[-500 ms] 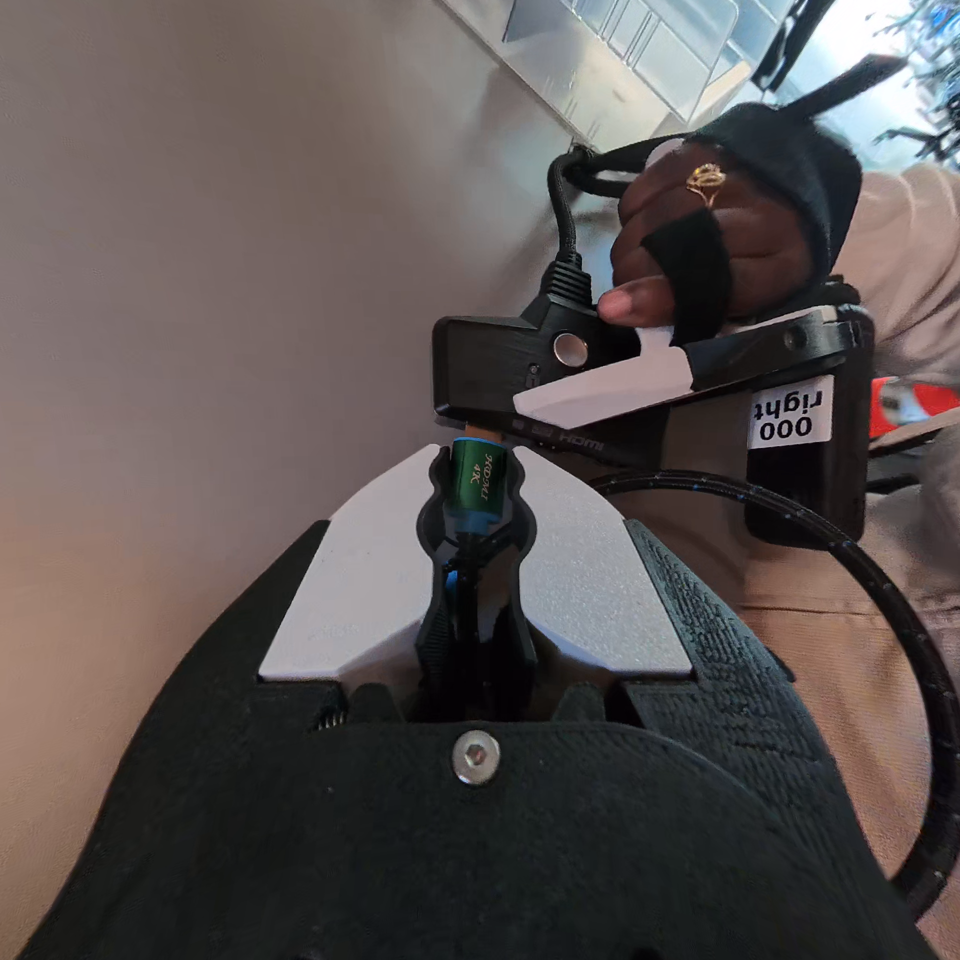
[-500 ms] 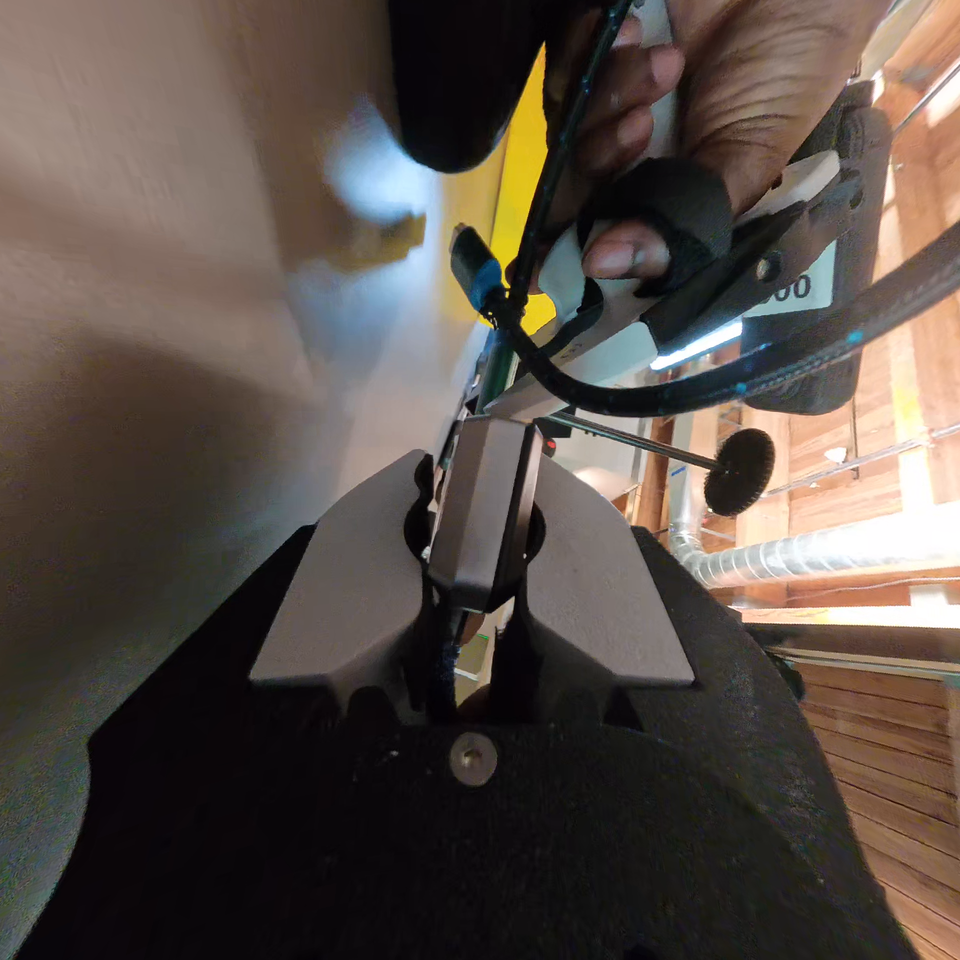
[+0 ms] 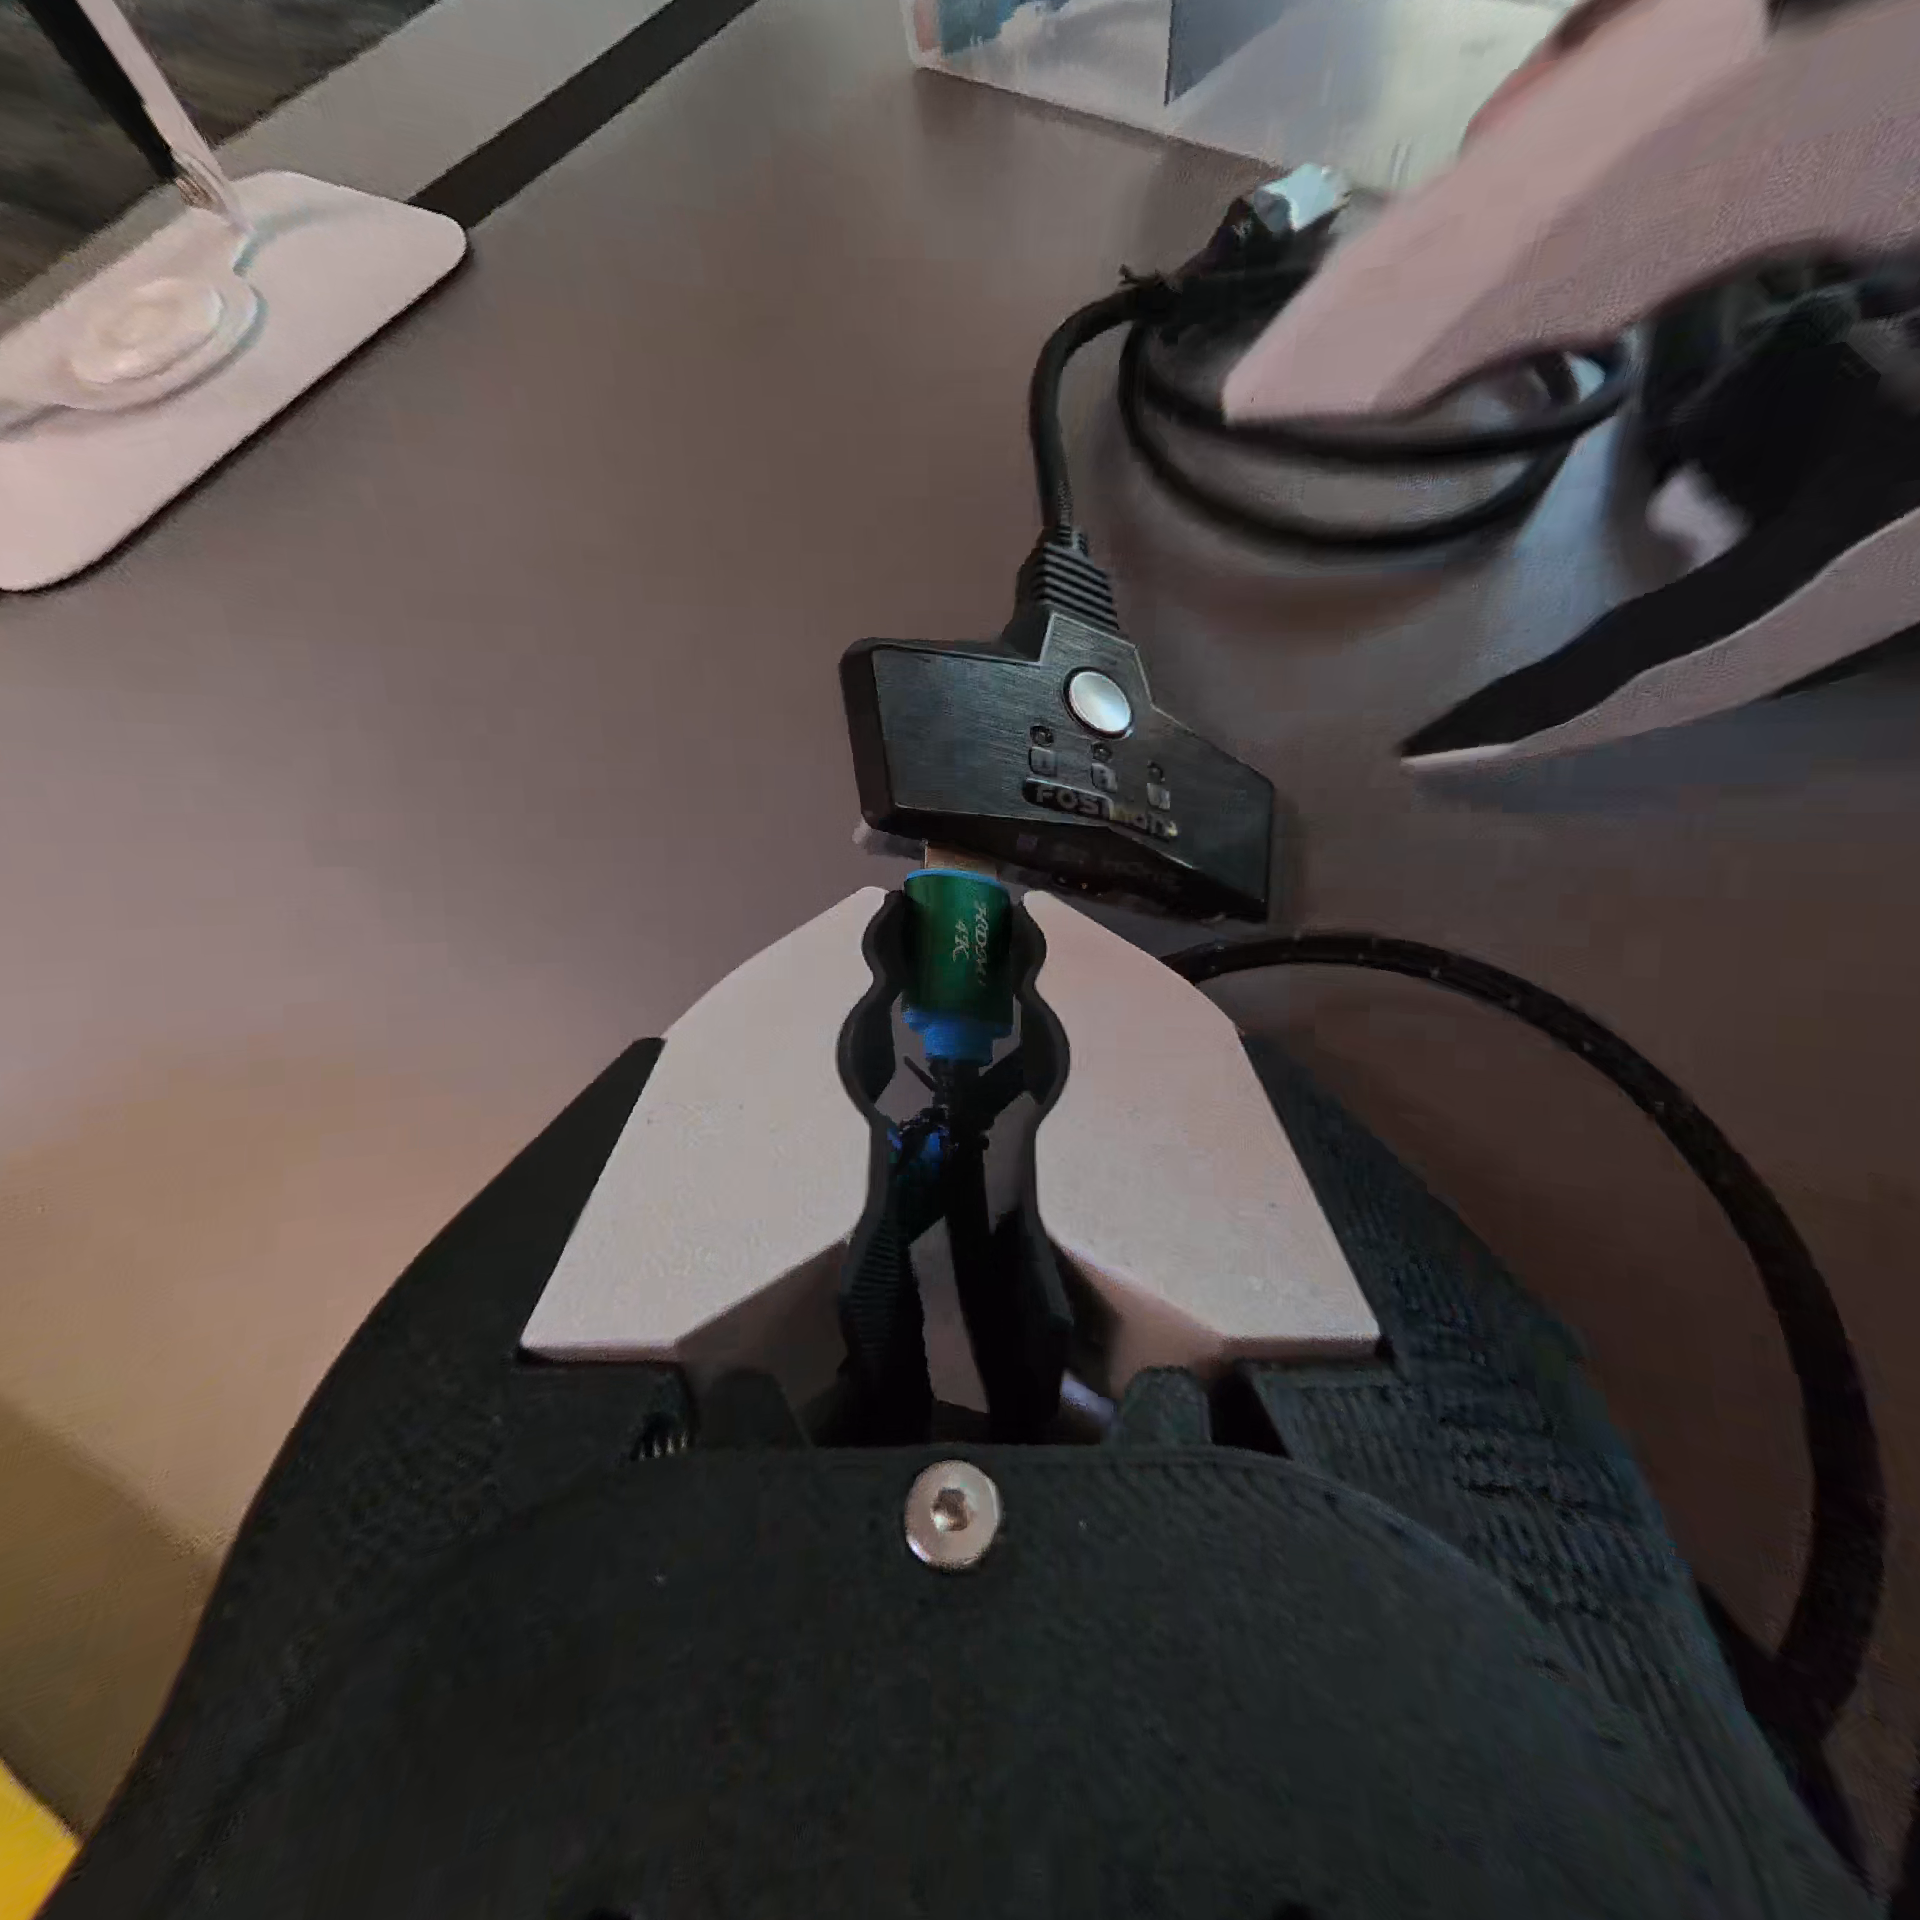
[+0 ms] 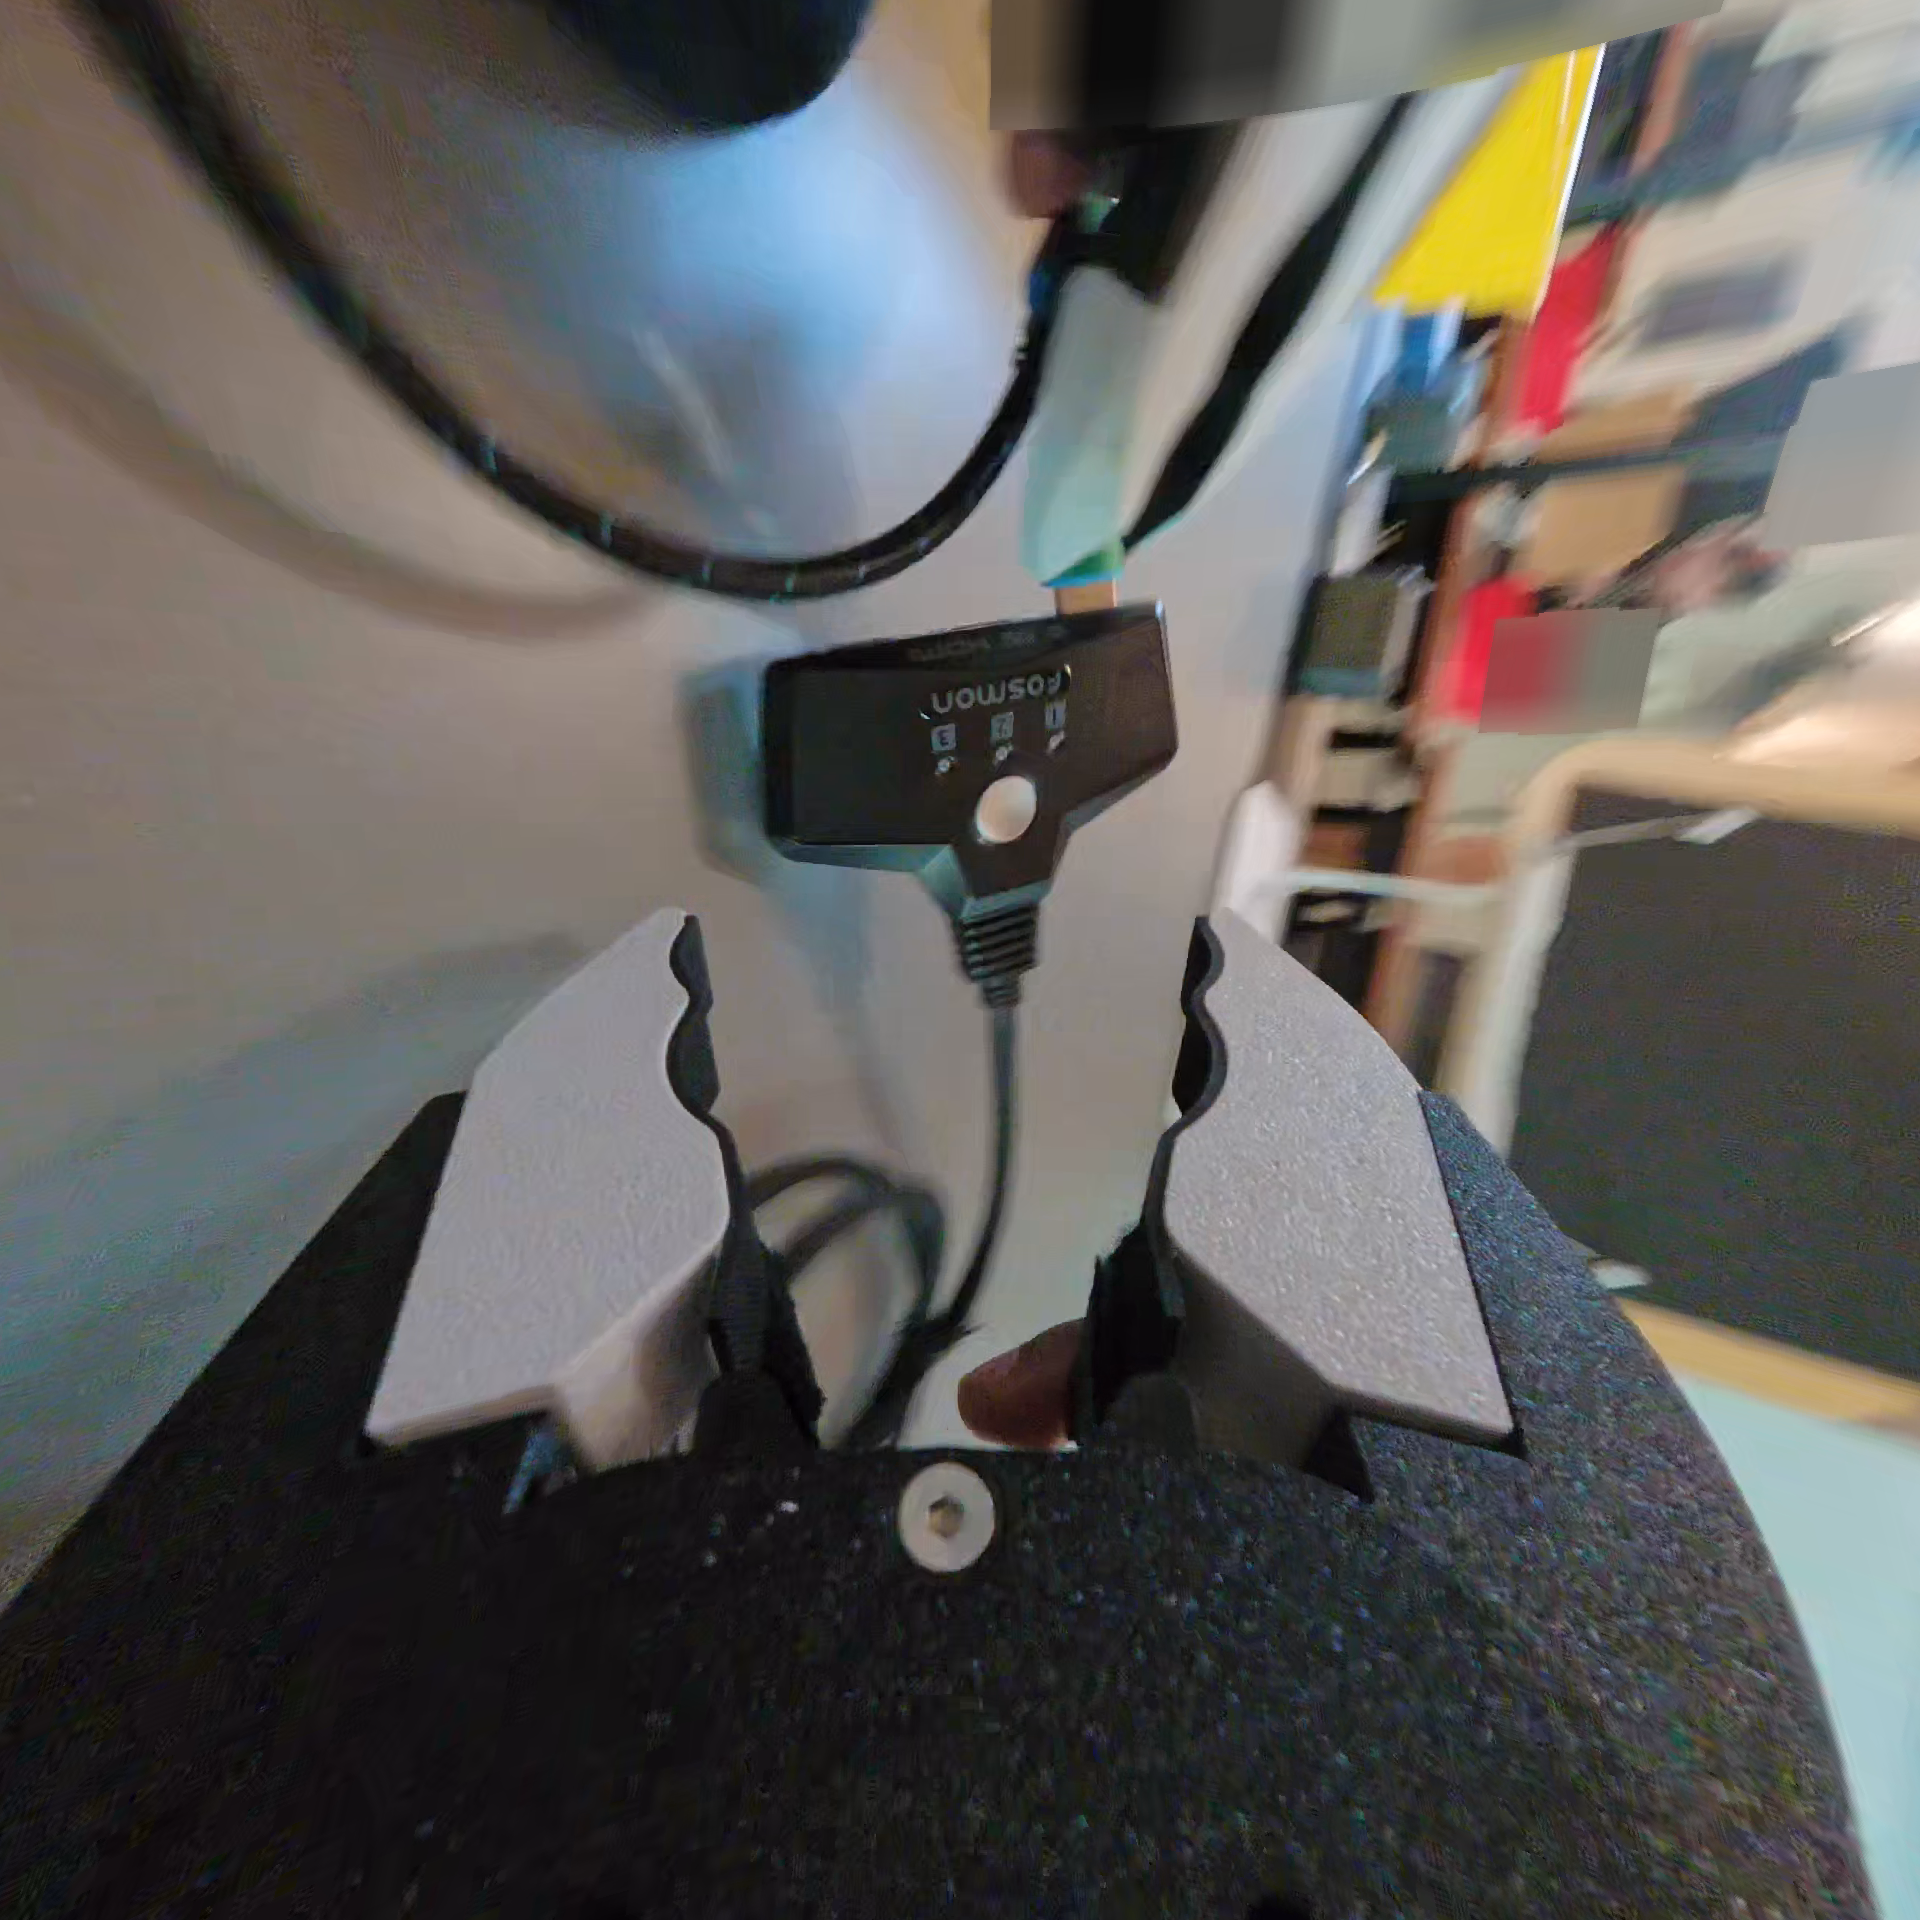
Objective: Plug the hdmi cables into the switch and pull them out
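grey-brown bench (image 3: 520,790) carries the black t-shaped switch (image 3: 1049,769) mid-surface. left gripper (image 3: 951,935) clamps the green hdmi plug (image 3: 954,956), tip in its port. right gripper (image 4: 945,997) gapes empty; background blurred.

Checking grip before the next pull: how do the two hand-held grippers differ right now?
The left hand-held gripper is shut on the green plug, whose metal tip enters the switch; the right hand-held gripper is open and holds nothing. The left one's tips sit right at the switch's port edge; the right one stands back at the cord end, apart from it. Both point at the switch on the table.
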### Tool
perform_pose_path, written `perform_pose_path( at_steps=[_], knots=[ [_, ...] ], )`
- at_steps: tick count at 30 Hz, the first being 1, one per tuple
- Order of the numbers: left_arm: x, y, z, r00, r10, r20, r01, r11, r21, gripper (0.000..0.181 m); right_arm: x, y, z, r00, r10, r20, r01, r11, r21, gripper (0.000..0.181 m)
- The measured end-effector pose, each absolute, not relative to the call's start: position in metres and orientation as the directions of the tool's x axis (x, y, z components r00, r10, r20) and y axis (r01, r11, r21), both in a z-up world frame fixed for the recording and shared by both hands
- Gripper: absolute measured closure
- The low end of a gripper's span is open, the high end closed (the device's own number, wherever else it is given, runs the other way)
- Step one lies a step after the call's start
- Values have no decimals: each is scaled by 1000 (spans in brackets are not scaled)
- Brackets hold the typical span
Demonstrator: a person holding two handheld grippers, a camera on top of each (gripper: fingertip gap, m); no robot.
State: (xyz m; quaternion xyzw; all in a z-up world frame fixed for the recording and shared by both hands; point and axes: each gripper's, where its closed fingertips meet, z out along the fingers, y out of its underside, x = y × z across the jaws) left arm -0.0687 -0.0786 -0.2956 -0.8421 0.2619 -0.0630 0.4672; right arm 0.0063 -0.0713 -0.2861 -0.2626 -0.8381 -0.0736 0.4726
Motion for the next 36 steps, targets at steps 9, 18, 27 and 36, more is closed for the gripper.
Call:
perform_pose_path(
  at_steps=[9,18,27,36],
  knots=[
    [-64,-81,-276,773,-490,-402,-569,-258,-781,163,-2,-52,-228,-567,822,51,442,357,-823,109],
    [-54,-79,-270,682,-515,-519,-687,-208,-697,163,-37,-67,-288,-782,490,-385,573,322,-754,157],
    [-47,-99,-222,799,-574,-181,-346,-192,-918,123,-20,-73,-266,-781,612,-127,444,400,-802,159],
    [-8,-133,-214,666,-709,-231,-421,-102,-901,167,8,-100,-230,-696,670,257,260,569,-780,159]
  ],
)
